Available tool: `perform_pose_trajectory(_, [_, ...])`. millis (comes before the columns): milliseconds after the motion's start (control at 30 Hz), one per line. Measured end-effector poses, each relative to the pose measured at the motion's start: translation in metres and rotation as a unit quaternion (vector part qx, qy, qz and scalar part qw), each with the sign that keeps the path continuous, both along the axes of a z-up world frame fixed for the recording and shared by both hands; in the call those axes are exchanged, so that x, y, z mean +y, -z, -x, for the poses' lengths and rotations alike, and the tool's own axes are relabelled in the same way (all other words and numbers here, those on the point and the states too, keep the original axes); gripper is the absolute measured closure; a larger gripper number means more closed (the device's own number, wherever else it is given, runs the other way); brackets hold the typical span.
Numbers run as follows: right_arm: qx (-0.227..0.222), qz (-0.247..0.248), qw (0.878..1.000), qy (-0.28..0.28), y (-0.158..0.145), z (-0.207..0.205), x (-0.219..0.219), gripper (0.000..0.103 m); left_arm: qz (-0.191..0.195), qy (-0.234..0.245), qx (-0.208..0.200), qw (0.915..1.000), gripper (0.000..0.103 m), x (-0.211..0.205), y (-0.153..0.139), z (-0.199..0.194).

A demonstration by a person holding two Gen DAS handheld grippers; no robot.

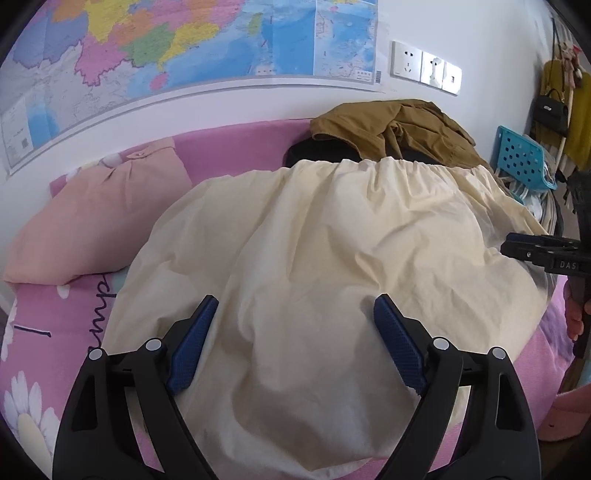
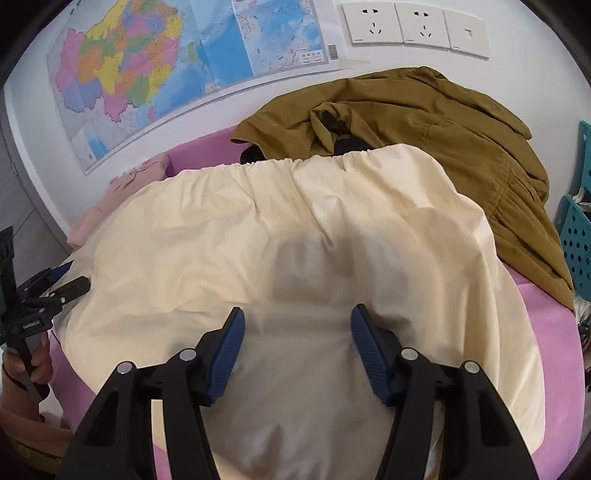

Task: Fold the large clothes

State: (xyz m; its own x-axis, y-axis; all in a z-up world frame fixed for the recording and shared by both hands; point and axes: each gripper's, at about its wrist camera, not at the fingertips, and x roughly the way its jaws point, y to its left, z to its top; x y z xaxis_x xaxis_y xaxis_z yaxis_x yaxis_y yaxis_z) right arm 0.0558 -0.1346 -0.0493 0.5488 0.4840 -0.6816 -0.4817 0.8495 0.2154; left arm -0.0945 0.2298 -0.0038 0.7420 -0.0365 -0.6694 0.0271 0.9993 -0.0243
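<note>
A large cream garment (image 1: 314, 258) with a gathered elastic edge at its far side lies spread on the pink bed; it also shows in the right wrist view (image 2: 295, 240). My left gripper (image 1: 295, 310) is open and empty, hovering just over the garment's near part. My right gripper (image 2: 297, 321) is open and empty over the same cloth, further right. The right gripper shows at the right edge of the left wrist view (image 1: 517, 247), and the left gripper at the left edge of the right wrist view (image 2: 70, 280).
A brown jacket (image 2: 424, 125) lies crumpled beyond the cream garment over something black (image 1: 314, 151). A folded peach garment (image 1: 99, 218) lies at the left. Pink floral bedsheet (image 1: 48, 325), wall map (image 1: 166, 55), sockets (image 2: 413, 26) and blue baskets (image 2: 580, 240) surround the bed.
</note>
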Motion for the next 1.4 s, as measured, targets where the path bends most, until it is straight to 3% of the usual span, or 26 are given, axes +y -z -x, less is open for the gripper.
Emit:
perform_pose_trajectory(300, [-0.031,-0.047,0.998,0.012,-0.034,0.023,-0.037,0.037,0.010,-0.024,-0.025,0.9994,0.017,0.022,-0.018,0.025])
perform_pose_trajectory(367, [-0.004,-0.033,0.999,0.032,-0.020,0.011,-0.044,0.039,0.042,-0.030,-0.013,0.9986,0.018,0.037,-0.009,0.026])
perform_pose_trajectory(433, [0.041,-0.050,0.997,0.039,0.000,-0.003,-0.048,0.042,0.067,-0.038,0.001,0.9970,0.019,0.051,0.006,0.024])
perform_pose_trajectory(500, [0.039,-0.047,0.997,0.037,0.010,-0.007,-0.045,0.042,0.076,-0.034,-0.002,0.9965,0.019,0.054,0.013,0.025])
perform_pose_trajectory(600, [0.039,-0.036,0.998,0.038,0.008,-0.005,-0.040,0.037,0.060,-0.032,0.006,0.9977,0.020,0.048,0.010,0.025])
perform_pose_trajectory(700, [0.049,-0.060,0.996,0.042,-0.004,0.003,-0.051,0.034,0.101,-0.027,-0.010,0.9945,0.020,0.056,-0.002,0.039])
perform_pose_trajectory(767, [0.061,-0.099,0.993,0.038,-0.013,0.013,-0.066,0.026,0.125,-0.024,-0.021,0.9916,0.020,0.064,-0.011,0.056])
perform_pose_trajectory(900, [0.099,-0.168,0.980,0.031,-0.021,0.039,-0.097,0.021,0.156,-0.015,-0.019,0.9875,0.020,0.077,-0.015,0.084])
perform_pose_trajectory(1000, [0.165,-0.235,0.958,0.024,-0.008,0.052,-0.117,0.021,0.175,-0.010,-0.003,0.9845,0.019,0.083,-0.009,0.098])
perform_pose_trajectory(1100, [0.206,-0.253,0.945,0.031,0.012,0.063,-0.123,0.020,0.190,-0.006,0.021,0.9815,0.019,0.083,0.003,0.106])
perform_pose_trajectory(1200, [0.223,-0.272,0.935,0.047,0.024,0.063,-0.121,0.020,0.232,0.009,0.042,0.9717,0.019,0.080,0.016,0.108])
perform_pose_trajectory(1300, [0.229,-0.281,0.931,0.053,0.032,0.056,-0.110,0.020,0.229,0.016,0.052,0.9720,0.019,0.070,0.022,0.108])
perform_pose_trajectory(1400, [0.232,-0.281,0.929,0.067,0.038,0.047,-0.094,0.020,0.253,0.033,0.065,0.9646,0.019,0.058,0.030,0.102])
